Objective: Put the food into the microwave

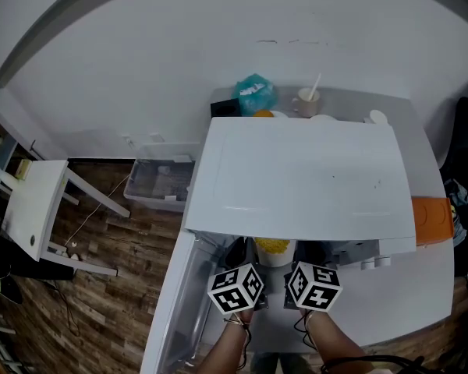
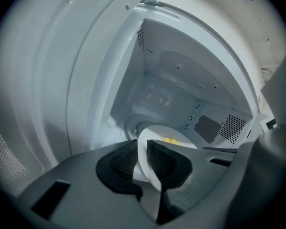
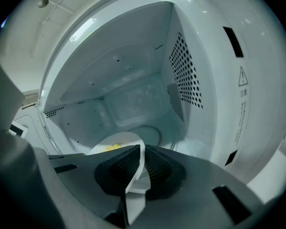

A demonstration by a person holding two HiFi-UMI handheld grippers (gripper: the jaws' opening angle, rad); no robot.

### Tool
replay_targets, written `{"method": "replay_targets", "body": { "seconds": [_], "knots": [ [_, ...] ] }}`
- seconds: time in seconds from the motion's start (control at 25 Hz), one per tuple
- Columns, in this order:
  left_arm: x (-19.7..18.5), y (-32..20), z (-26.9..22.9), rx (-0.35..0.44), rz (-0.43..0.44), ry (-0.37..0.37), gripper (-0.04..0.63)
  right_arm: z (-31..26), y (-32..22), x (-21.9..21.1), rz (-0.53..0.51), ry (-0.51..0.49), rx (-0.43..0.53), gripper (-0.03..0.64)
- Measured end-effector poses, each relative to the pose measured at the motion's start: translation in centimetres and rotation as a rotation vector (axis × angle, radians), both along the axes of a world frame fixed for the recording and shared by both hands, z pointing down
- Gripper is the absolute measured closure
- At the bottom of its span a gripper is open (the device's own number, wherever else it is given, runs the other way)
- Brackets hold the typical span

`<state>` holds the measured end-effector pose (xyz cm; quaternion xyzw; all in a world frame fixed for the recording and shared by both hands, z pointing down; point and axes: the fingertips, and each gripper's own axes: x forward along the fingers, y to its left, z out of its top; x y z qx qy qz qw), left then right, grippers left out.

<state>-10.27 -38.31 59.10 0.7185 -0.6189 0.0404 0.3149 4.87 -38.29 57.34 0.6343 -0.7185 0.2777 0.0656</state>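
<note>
Left tongs and right tongs are each clamped tight on the rim of one white bowl of yellow food. The bowl sits in the mouth of the open microwave on the bench, with the door swung out left.

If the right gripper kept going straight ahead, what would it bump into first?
Probably the microwave's back wall; past the bowl it holds, the way looks free, though depth is unclear.
</note>
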Motion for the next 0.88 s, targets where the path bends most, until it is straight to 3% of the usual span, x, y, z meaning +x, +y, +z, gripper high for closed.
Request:
{"method": "replay_targets", "body": {
  "seconds": [0.88],
  "knots": [
    [0.0, -2.7, 0.5, 0.000, 0.000, -0.024, 0.532, 1.0, -2.0, -0.2, 0.037, 0.038, -0.027, 0.578]
  ]
}}
